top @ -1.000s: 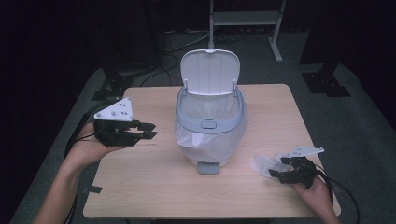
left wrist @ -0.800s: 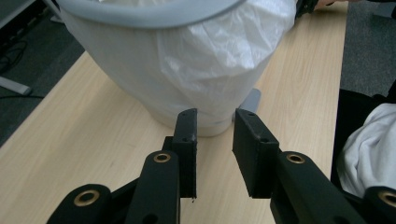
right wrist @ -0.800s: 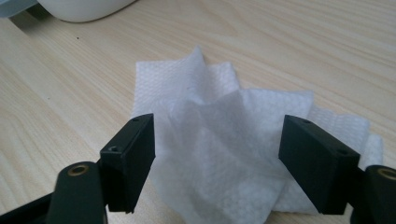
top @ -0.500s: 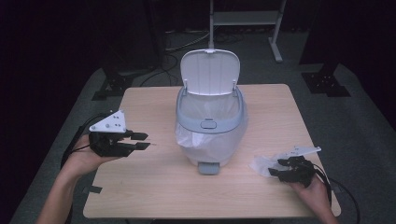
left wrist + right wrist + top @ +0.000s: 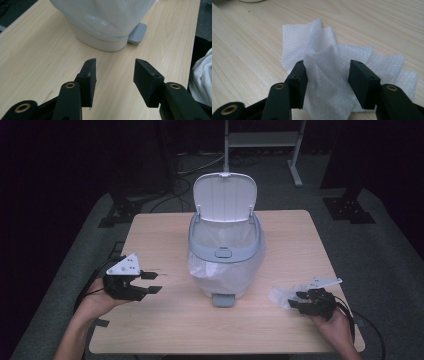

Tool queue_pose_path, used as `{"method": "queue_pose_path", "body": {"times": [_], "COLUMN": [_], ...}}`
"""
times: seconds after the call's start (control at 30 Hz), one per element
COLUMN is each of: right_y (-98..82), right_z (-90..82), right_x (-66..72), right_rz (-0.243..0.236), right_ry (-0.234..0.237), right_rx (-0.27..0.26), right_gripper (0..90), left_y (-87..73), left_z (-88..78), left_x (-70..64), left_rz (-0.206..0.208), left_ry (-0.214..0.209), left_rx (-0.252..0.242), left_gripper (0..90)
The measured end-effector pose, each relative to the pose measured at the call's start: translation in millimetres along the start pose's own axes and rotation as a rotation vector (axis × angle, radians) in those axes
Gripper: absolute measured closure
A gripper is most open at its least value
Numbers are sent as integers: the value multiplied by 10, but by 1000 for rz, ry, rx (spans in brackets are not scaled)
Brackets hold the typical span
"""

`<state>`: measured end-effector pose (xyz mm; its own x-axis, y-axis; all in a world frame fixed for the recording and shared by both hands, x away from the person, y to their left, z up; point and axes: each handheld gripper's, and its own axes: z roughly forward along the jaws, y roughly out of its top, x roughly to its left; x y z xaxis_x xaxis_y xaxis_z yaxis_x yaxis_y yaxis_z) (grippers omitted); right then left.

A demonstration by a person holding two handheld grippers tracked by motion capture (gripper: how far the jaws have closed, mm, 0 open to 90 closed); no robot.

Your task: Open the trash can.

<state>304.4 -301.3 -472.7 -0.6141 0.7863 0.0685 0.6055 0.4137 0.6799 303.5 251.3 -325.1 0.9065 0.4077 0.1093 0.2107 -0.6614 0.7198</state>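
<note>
Near the front right corner of the pale wooden surface [image 5: 165, 227], flat but rumpled: crumpled white paper tissue [image 5: 329, 62] with an embossed texture, one fold standing up from the rest. Around that raised fold, the right hand-held gripper [image 5: 328, 75], black, with its jaws partway apart and just closing in; tissue between the pads, left pad touching the fold, right pad apart from it, so not yet clenched on anything. Seen from above as a pale patch [image 5: 281, 296] just in front of the same right hand-held gripper [image 5: 299, 301], held low over the surface by a hand at the bottom right, cable trailing off behind.

Further left, at the middle of the surface: round white pedal bin with grey rim [image 5: 226, 255], white lid [image 5: 226, 197] tipped upright at the back, clear plastic liner [image 5: 207, 270] draped over the edge, grey pedal [image 5: 222, 300] facing the front.

Well apart on the left side, the left hand-held gripper [image 5: 151, 282], black with a grey three-cornered plate on top, pointing toward the bin; jaws half spread and just opening, released, nothing between them but bare wood.
</note>
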Motion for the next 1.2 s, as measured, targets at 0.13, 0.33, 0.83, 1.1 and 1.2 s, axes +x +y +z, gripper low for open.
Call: {"method": "queue_pose_path", "body": {"times": [0.13, 0.33, 0.83, 1.1, 1.2], "right_y": [0, 0, 11, 81, 139], "right_z": [-1, -4, -27, -143, -212], "right_x": [10, 21, 0, -44, -44], "right_rz": [-17, -21, -6, 15, 10], "right_ry": [-1, 19, 90, 122, 132], "right_rx": [0, 1, 27, 6, 6], "right_gripper": [557, 627, 829, 837, 837], "left_y": [-118, -213, -360, -459, -496], "left_z": [89, 169, 377, 507, 558], "left_x": [-15, -26, -58, -82, -100], "left_rz": [-8, -11, -11, -17, -19], "left_ry": [-4, 12, 30, 21, 17], "left_rx": [-11, -9, 7, 1, -3], "left_gripper": [497, 478, 440, 421, 416]}}
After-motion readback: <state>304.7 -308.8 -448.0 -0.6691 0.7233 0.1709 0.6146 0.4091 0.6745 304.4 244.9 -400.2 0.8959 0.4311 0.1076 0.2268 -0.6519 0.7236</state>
